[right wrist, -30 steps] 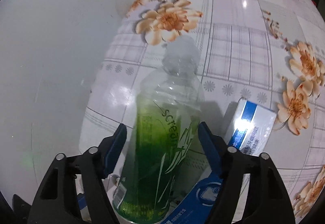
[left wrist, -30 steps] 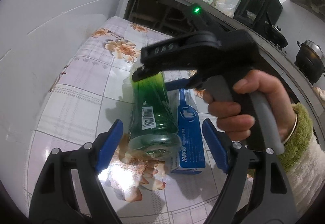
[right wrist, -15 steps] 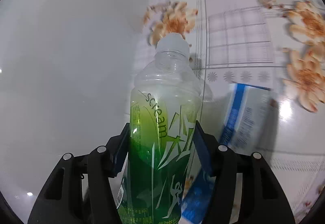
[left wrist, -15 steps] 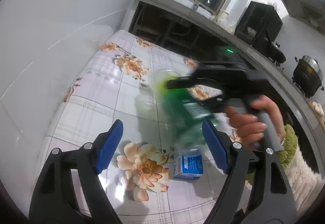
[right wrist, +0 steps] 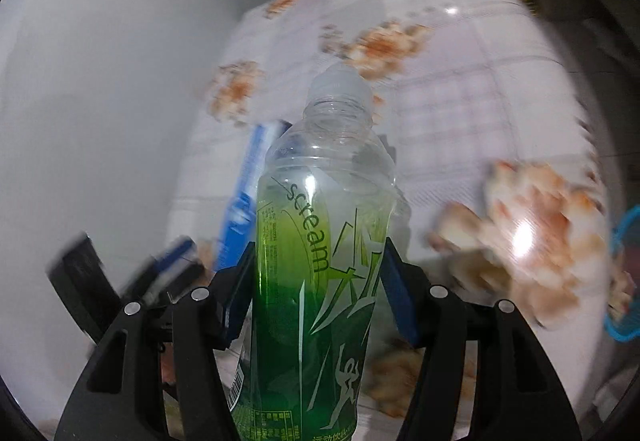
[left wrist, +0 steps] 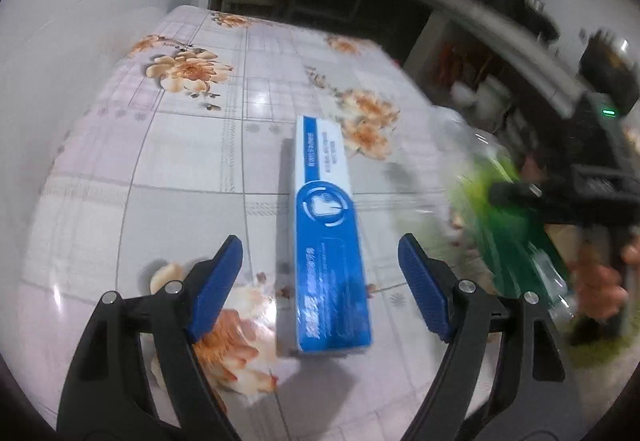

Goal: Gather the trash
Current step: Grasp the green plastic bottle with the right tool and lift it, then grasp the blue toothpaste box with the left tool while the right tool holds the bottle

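— Since a second ago the green drink bottle (right wrist: 320, 241) has left the tabletop: the right gripper (right wrist: 316, 289) closed its jaws on the bottle's sides and carried it off to the right edge of the left wrist view, where it shows only as a green blur.

— And how is that gripper now?

— Narrowed onto the bottle, blue pads (right wrist: 396, 293) pressed against both sides of the label, cap pointing to the upper middle of its frame. The left gripper (left wrist: 320, 289) stands wide with nothing between its fingers (left wrist: 216, 285).

— What can you count?

— One bottle, one blue and white toothpaste box (left wrist: 328, 233), two grippers. The box lies flat on the flowered tablecloth (left wrist: 180, 161), lengthwise in the centre of the left wrist view, just ahead of the open fingers and not touching them. At the far right edge of the right wrist view is part of one blue basket (right wrist: 624, 281).
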Available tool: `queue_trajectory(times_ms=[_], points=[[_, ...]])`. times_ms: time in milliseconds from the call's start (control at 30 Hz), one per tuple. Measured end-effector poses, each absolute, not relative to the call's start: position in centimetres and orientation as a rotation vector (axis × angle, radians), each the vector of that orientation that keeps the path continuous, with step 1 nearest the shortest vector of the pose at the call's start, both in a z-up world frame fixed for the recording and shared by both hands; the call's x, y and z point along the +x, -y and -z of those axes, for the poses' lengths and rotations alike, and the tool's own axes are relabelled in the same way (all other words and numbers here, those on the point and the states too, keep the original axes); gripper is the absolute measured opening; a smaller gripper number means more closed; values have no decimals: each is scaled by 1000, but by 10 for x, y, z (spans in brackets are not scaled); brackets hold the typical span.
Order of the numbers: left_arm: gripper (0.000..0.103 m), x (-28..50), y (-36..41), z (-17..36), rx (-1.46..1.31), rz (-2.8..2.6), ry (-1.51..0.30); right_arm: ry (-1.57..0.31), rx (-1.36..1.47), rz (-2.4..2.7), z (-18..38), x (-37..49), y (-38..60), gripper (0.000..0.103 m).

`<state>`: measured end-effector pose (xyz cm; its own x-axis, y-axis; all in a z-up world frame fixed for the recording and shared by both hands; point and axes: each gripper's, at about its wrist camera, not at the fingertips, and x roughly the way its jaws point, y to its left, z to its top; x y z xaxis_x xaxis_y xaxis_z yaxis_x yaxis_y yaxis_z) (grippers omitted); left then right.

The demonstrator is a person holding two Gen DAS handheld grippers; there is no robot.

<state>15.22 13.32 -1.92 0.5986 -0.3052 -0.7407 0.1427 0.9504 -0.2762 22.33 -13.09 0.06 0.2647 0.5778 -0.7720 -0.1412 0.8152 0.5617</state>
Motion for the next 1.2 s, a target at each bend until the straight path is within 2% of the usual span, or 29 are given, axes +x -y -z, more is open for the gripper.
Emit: queue_trajectory(times_ms=[100, 167, 300, 467, 867, 933, 1200], points=[[76, 161, -124, 23, -150, 269, -919, -1210, 358, -456, 8, 208, 134, 58], [68, 169, -119, 29, -129, 271, -950, -1203, 323, -440, 10, 202, 131, 58], [45, 179, -114, 43, -124, 247, -1026, -1187, 276, -423, 17, 200, 130, 58], [44, 174, -110, 45, -129, 228, -1044, -1180, 259, -421, 20, 188, 141, 58], [45, 107, -78, 41, -173, 342, -1131, -1186, 195, -382, 26, 150, 169, 59], [57, 107, -74, 41, -168, 352, -1126, -1182, 205, -381, 28, 148, 170, 59], [57, 125, -59, 42, -98, 320, -1107, -1172, 253, -367, 30, 151, 173, 60]])
